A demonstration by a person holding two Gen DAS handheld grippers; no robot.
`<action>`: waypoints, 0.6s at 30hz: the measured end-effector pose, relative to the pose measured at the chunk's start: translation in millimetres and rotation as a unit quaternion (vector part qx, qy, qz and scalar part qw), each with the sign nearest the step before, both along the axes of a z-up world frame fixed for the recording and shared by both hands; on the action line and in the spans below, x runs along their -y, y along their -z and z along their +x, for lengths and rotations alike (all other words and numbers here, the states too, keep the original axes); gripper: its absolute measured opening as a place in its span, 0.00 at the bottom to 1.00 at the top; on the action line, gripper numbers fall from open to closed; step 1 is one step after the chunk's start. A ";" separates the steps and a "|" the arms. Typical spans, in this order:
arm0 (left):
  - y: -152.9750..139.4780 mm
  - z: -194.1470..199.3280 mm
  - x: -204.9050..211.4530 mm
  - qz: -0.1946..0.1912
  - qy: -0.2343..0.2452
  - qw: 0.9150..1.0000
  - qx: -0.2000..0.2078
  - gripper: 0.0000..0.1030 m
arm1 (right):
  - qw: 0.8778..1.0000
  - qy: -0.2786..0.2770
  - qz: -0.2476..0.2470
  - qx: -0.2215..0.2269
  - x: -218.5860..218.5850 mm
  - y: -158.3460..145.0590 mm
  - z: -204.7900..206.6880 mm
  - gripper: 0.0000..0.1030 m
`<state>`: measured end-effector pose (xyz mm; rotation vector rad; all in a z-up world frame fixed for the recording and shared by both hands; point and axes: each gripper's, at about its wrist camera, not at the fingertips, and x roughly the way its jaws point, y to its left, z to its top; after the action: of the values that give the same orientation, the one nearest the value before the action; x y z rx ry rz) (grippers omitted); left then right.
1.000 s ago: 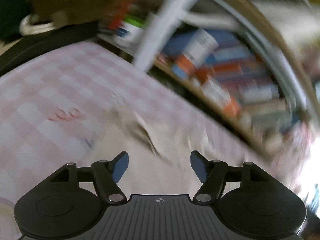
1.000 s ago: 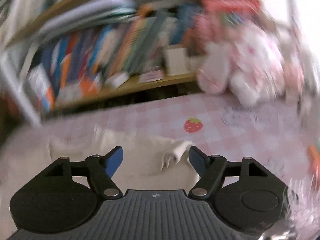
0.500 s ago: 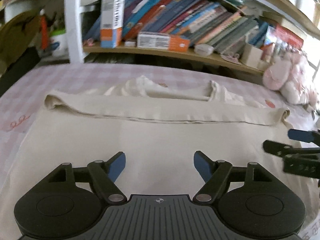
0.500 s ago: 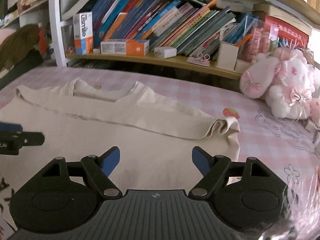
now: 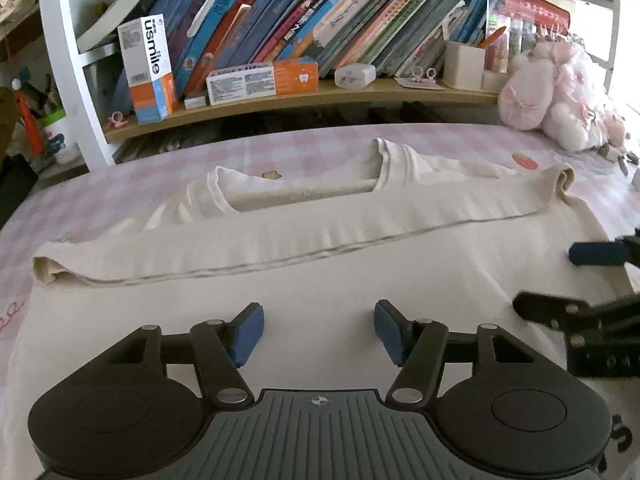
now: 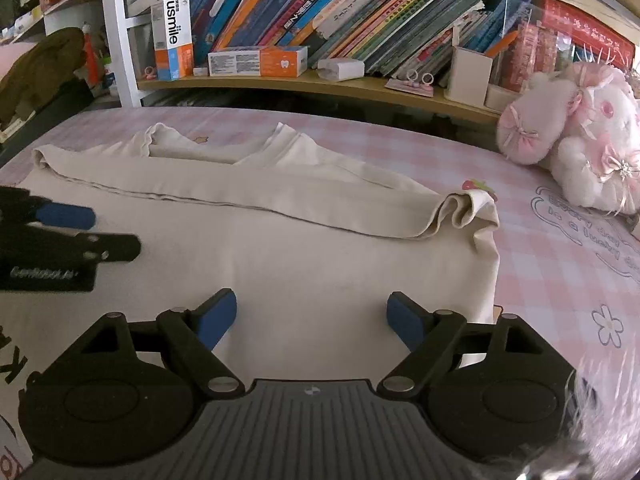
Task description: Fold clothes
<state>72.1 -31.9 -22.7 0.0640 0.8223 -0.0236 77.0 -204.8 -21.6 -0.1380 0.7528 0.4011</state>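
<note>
A cream garment (image 5: 320, 240) lies spread on the pink checked bed cover (image 5: 100, 184), its far part folded over in a long band with a seam edge. It also shows in the right wrist view (image 6: 280, 240). My left gripper (image 5: 318, 330) is open and empty, hovering low over the near part of the cloth. My right gripper (image 6: 310, 320) is open and empty over the cloth's near right part. The right gripper's fingers (image 5: 592, 254) show at the right edge of the left wrist view. The left gripper's fingers (image 6: 64, 216) show at the left edge of the right wrist view.
A wooden shelf (image 5: 360, 92) full of books and boxes runs behind the bed. Pink plush toys (image 6: 580, 140) sit at the back right. A white shelf post (image 5: 68, 60) and dark items stand at the back left.
Both views swung from blurred side angles to face the shelf squarely. Both grippers drew back toward the near part of the garment and stay open. The far fold lies as before.
</note>
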 end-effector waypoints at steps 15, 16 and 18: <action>-19.5 107.7 -18.9 0.030 -0.040 0.999 0.000 0.60 | 1.000 -0.009 0.000 0.005 1.9 2.0 -1.6 0.80; -22.8 119.6 -22.6 0.032 -0.047 0.998 0.003 0.60 | 1.000 -0.009 -0.001 0.005 1.9 1.8 -1.4 0.80; -34.6 135.6 -34.2 0.030 -0.076 0.996 0.019 0.60 | 1.000 -0.009 -0.002 0.003 1.8 1.4 -0.8 0.80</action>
<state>207.7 2.4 11.8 0.0578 0.7886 0.1451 76.2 -206.6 -23.1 -0.1490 0.7468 0.4166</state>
